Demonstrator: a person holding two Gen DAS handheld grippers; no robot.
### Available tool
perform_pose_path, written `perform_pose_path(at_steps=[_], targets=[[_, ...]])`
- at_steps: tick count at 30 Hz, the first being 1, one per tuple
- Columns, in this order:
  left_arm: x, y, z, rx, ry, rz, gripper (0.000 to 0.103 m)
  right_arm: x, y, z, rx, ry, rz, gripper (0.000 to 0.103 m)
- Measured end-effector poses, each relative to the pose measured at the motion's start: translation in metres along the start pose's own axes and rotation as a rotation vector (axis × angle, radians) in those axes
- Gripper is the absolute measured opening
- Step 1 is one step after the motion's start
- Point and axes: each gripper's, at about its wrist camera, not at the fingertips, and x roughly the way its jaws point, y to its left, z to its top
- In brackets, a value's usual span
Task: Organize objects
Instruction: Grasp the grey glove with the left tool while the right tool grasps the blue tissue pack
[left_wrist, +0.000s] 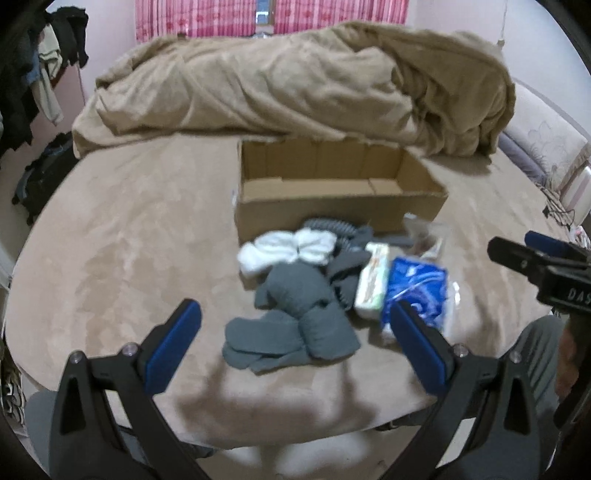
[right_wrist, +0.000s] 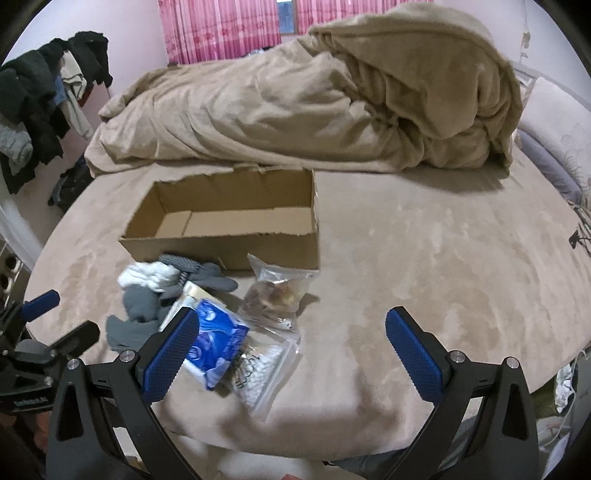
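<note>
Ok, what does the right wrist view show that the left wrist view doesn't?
Only the right wrist view shows the zip bag of cotton swabs plainly, and the open left tool at its edge. Only the left wrist view shows the pale green packet clearly, and part of the right tool. Both share the cardboard box, grey socks, white socks and blue packet.

Beige bed (left_wrist: 129, 229), cardboard box (left_wrist: 332, 210), socks (left_wrist: 291, 317), blanket (left_wrist: 295, 81)

Grey socks (left_wrist: 291, 325), white socks (left_wrist: 284, 251) and packets (right_wrist: 218, 343) lie before an open cardboard box (left_wrist: 332, 206).
</note>
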Motion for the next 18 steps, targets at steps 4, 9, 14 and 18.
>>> perform_pose_path(at_steps=[4, 9, 14, 18], targets=[[0.028, 0.003, -0.008, 0.010, 0.039, 0.021, 0.102, 0.023, -0.001, -0.006, -0.003, 0.047, 0.017, 0.102], [0.049, 0.007, -0.014, 0.014, 0.065, 0.019, 0.097, 0.048, 0.004, -0.018, -0.012, 0.107, 0.054, 0.098], [0.059, 0.005, -0.017, 0.023, 0.082, -0.038, 0.073, 0.050, 0.010, -0.020, -0.010, 0.115, 0.092, 0.094], [0.065, 0.000, -0.020, 0.024, 0.087, -0.108, 0.054, 0.053, 0.026, -0.024, -0.040, 0.125, 0.147, 0.087]])
